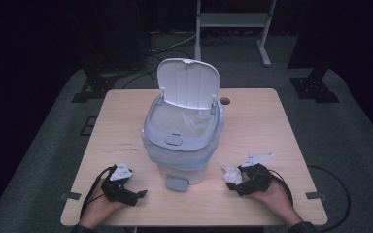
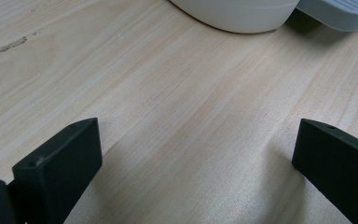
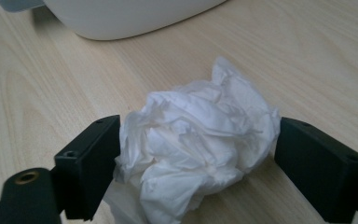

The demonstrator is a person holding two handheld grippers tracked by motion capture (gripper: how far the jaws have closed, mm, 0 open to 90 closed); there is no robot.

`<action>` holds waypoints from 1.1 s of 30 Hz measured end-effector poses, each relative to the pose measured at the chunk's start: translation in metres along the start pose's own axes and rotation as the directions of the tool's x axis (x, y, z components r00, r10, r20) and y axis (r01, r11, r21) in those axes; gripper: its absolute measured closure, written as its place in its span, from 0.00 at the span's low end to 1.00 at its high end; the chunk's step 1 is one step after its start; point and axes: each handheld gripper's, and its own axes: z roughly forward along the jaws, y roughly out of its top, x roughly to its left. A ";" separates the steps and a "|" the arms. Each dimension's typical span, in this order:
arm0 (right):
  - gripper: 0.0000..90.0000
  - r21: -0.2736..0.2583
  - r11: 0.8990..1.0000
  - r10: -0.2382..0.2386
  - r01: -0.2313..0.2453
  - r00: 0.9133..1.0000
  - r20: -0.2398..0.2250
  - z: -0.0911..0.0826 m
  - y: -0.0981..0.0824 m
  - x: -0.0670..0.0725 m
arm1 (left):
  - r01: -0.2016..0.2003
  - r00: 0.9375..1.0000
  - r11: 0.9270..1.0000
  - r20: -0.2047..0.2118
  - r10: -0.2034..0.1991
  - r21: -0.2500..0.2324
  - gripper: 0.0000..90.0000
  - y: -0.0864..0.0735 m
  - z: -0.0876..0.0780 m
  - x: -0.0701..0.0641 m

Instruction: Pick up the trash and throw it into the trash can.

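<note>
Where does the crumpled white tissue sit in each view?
High view: crumpled white tissue lower right on the table, at the right gripper.
Left gripper view: not in this picture.
Right gripper view: tissue centre, between the black fingers.
Shared landmark: the white bin.

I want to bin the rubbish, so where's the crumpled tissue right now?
The crumpled tissue lies on the table between the right gripper's jaws, right of the open bin in the high view.
</note>
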 end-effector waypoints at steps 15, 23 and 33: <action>0.61 0.009 1.000 -0.029 0.029 0.999 -0.024 -0.004 -0.002 0.000 | 0.000 1.000 1.000 0.000 0.000 0.000 0.01 0.000 0.000 0.000; 0.61 0.018 1.000 -0.002 0.003 0.998 -0.058 -0.010 -0.002 -0.008 | -0.001 1.000 1.000 0.000 0.001 0.001 0.00 0.000 0.000 0.000; 0.61 -0.012 1.000 -0.013 0.013 0.998 -0.057 -0.020 -0.001 -0.010 | 0.000 1.000 1.000 0.000 0.000 0.001 0.00 0.000 0.000 0.000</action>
